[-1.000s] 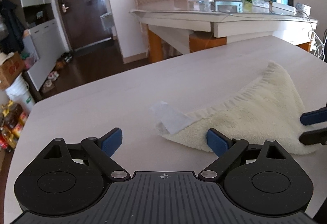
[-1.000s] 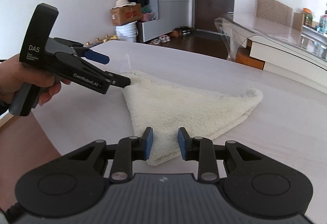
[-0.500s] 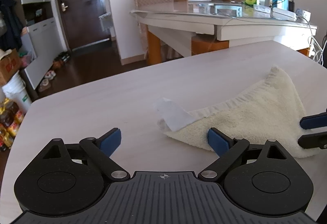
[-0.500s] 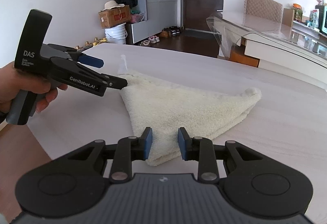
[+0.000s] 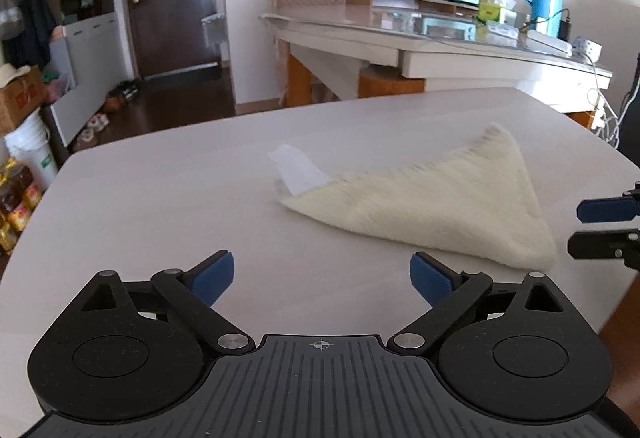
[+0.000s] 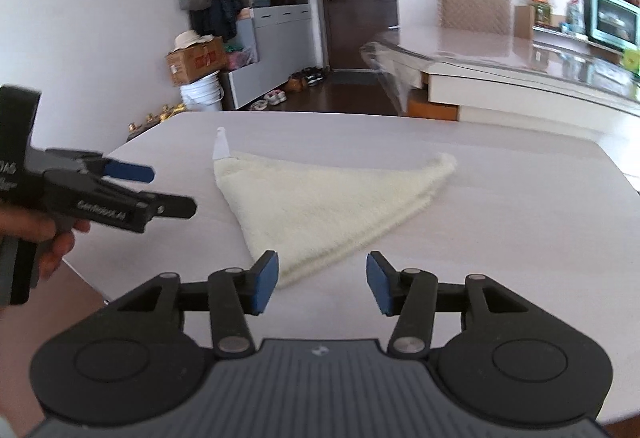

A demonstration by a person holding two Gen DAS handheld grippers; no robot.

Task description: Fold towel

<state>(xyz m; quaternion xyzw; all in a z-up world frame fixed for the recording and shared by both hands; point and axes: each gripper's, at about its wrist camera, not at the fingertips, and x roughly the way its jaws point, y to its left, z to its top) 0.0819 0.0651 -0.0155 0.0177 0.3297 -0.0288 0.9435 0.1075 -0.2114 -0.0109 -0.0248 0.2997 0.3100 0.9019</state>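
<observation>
Bright daylight, motion blur, fisheye-bent edges.

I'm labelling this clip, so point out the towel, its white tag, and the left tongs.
towel (image 6: 320,206): right wrist view, middle of the folded triangle.
white tag (image 5: 298,172): left wrist view, middle of the tag.
left tongs (image 6: 162,190): right wrist view, between the tips.

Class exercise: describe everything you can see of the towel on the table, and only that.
The towel is cream, fluffy, terry-like cloth, folded into a flat triangle with layered edges along one side. It lies on the pale table. A white care label sticks out at one corner. Neither gripper touches it: the left gripper and the right gripper are both open, just short of it.
</observation>
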